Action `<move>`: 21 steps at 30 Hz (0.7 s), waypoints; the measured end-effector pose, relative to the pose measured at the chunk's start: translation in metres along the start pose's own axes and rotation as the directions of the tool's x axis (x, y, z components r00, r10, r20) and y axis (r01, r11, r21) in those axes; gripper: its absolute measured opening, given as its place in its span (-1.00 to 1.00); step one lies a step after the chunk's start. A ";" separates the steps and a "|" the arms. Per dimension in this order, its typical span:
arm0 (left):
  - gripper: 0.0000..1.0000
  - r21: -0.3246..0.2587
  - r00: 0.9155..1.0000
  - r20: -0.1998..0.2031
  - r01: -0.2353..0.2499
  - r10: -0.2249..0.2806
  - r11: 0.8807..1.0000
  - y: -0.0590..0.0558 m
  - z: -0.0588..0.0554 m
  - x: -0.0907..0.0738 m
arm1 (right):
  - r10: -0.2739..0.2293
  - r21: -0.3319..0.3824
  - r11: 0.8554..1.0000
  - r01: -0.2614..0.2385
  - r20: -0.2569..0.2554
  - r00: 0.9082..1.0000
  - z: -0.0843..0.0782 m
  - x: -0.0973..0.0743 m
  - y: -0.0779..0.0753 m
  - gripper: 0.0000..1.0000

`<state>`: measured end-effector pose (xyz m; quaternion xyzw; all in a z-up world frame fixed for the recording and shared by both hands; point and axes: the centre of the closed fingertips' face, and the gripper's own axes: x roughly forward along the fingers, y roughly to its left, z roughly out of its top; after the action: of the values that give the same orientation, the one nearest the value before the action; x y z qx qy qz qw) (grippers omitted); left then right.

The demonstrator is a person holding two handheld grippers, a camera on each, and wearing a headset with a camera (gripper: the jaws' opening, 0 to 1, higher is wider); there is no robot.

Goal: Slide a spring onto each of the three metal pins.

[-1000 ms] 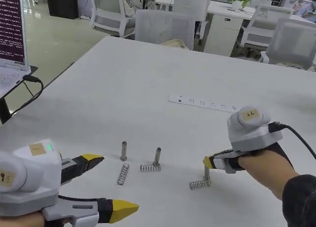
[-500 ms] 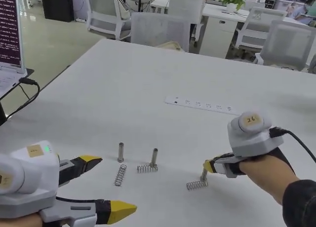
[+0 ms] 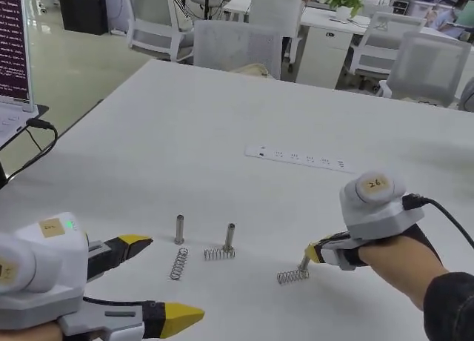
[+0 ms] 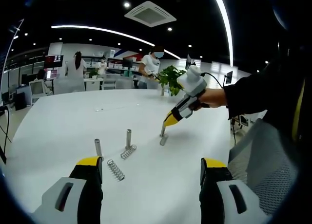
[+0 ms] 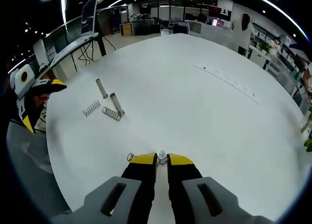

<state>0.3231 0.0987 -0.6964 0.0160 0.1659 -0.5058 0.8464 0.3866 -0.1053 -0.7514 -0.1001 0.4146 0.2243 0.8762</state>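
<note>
Three metal pins stand on the white table (image 3: 222,118). The left pin (image 3: 179,228) has a spring (image 3: 178,263) lying just in front of it. Against the foot of the middle pin (image 3: 229,236) lies a second spring (image 3: 218,253). My right gripper (image 3: 311,253) is shut on the right pin (image 3: 304,263), whose top shows between the jaws (image 5: 161,157). A third spring (image 3: 291,276) lies at that pin's base. My left gripper (image 3: 163,278) hovers open at the near left, short of the left spring (image 4: 115,169), with nothing between its jaws.
A white power strip (image 3: 296,157) lies across the table beyond the pins. A laptop (image 3: 15,59) and a black cable (image 3: 37,144) sit off the left edge. Office chairs (image 3: 237,41) and desks stand behind the far edge.
The head view has drifted a little. The right gripper stays shut on the right pin and the left gripper stays open; the pins and springs keep their places.
</note>
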 end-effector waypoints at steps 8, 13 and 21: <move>0.59 0.002 1.000 -0.002 0.002 -0.002 1.000 -0.001 0.000 0.000 | -0.004 -0.003 1.000 0.004 0.005 1.000 -0.002 -0.002 0.000 -0.82; 0.59 0.004 1.000 -0.005 0.007 -0.007 1.000 -0.003 -0.001 0.000 | -0.001 0.002 1.000 0.001 0.013 1.000 -0.004 -0.004 -0.001 -0.77; 0.59 0.004 1.000 -0.011 0.009 -0.009 1.000 -0.003 -0.002 0.001 | -0.016 -0.003 1.000 0.016 0.047 0.999 -0.004 -0.007 -0.002 -0.53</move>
<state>0.3203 0.0972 -0.6979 0.0198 0.1694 -0.5100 0.8431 0.3809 -0.1104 -0.7483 -0.0996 0.3926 0.2204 0.8873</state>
